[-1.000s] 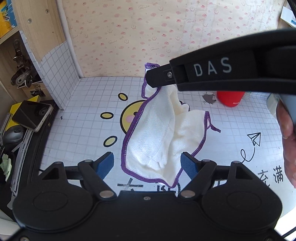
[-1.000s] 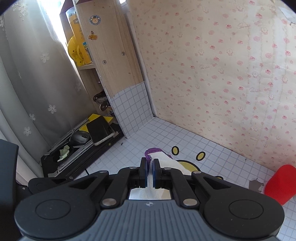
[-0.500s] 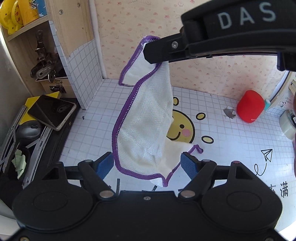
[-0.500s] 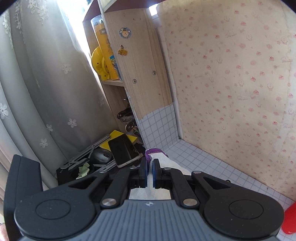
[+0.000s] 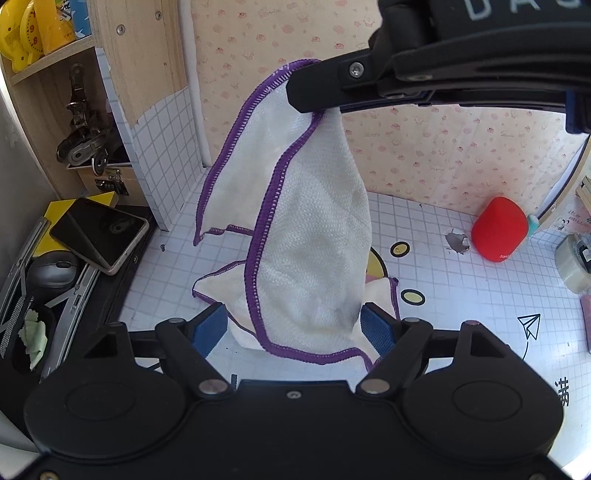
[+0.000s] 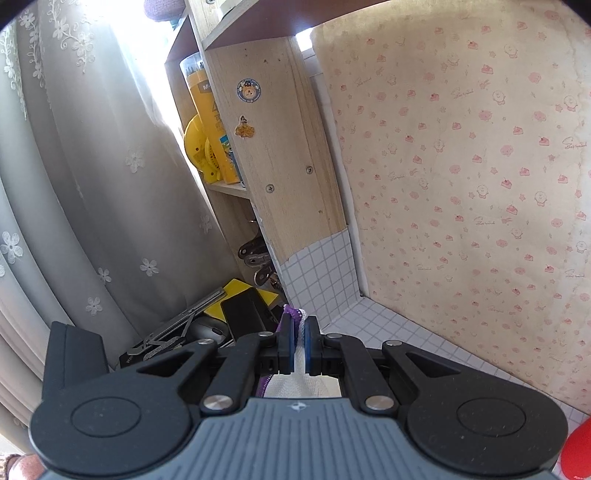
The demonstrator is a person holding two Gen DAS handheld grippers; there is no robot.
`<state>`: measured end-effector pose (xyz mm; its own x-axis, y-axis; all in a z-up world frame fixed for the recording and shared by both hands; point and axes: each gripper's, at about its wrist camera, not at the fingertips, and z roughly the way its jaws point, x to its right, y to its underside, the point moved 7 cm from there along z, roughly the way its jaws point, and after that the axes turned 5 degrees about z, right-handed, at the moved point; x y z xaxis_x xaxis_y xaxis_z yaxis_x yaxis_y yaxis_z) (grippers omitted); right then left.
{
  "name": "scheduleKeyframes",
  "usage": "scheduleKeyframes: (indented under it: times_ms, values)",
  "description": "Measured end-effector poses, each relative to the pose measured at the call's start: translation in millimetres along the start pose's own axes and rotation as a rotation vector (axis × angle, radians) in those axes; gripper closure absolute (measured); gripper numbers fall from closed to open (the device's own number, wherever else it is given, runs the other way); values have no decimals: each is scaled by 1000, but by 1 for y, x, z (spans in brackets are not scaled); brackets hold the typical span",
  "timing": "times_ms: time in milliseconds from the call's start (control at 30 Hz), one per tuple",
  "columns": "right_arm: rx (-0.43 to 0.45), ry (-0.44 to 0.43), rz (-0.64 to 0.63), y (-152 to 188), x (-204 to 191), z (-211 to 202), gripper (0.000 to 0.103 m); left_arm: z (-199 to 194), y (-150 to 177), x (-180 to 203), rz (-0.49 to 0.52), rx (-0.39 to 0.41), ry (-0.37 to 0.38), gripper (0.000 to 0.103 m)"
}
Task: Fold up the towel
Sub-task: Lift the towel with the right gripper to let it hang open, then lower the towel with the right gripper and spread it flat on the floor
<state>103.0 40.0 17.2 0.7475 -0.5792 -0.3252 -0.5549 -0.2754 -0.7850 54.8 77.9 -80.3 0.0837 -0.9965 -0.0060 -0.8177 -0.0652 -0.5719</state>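
Left of the towel (image 5: pixel 314 236), a phone (image 5: pixel 99 234) lies clear. The towel hangs above the gridded mat (image 5: pixel 461 295), letting it drape. Beneath it the left gripper (image 5: pixel 293 328) waits spread wide; the right gripper (image 6: pixel 299 341) pinches its top corner.

A home corner, likely a bedroom desk nook: pink cartoon-print wallpaper (image 6: pixel 480 184), lace-flowered grey curtain (image 6: pixel 74 184), wooden shelf unit (image 6: pixel 273 147) holding a yellow clock (image 5: pixel 22 33), table (image 5: pixel 461 295) under grid-patterned cartoon covering, smartphone (image 5: pixel 99 230) alongside.
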Motion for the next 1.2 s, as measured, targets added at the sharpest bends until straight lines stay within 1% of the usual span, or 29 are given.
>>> scheduleKeyframes:
  times_ms: [167, 267, 300, 367, 433, 500, 567, 733, 867, 1033, 1100, 1200]
  values:
    - [5, -24, 10, -5, -7, 6, 98, -3, 0, -10, -26, 19, 17, 23]
    - [9, -19, 5, -6, -10, 8, 98, -3, -1, -16, -42, 26, 15, 24]
    - [9, -15, 6, -5, -10, 9, 98, -2, -1, -17, -44, 24, 16, 25]
    - [9, -8, 18, -3, -6, 8, 98, 0, 0, -15, -40, 18, 29, 35]
    - [8, 3, 32, 2, 0, 3, 98, 3, 1, -10, -30, 8, 48, 40]
    - [4, 19, 46, 7, 7, -3, 98, 6, 3, -1, -11, -3, 54, 40]
    - [-1, 55, 63, 14, 19, -9, 98, 8, 6, 9, 9, -11, 65, 40]
    - [-33, 146, 125, 40, 52, -23, 98, 10, 15, 35, 65, -33, 89, 36]
    - [-68, 222, 176, 72, 79, -40, 98, 16, 25, 55, 99, -62, 109, 35]
    - [-114, 294, 232, 110, 105, -58, 98, 21, 35, 81, 152, -91, 132, 35]
    - [-128, 307, 249, 121, 112, -63, 98, 22, 37, 90, 168, -98, 141, 35]
    - [-164, 349, 275, 144, 126, -70, 98, 24, 42, 101, 184, -111, 151, 35]
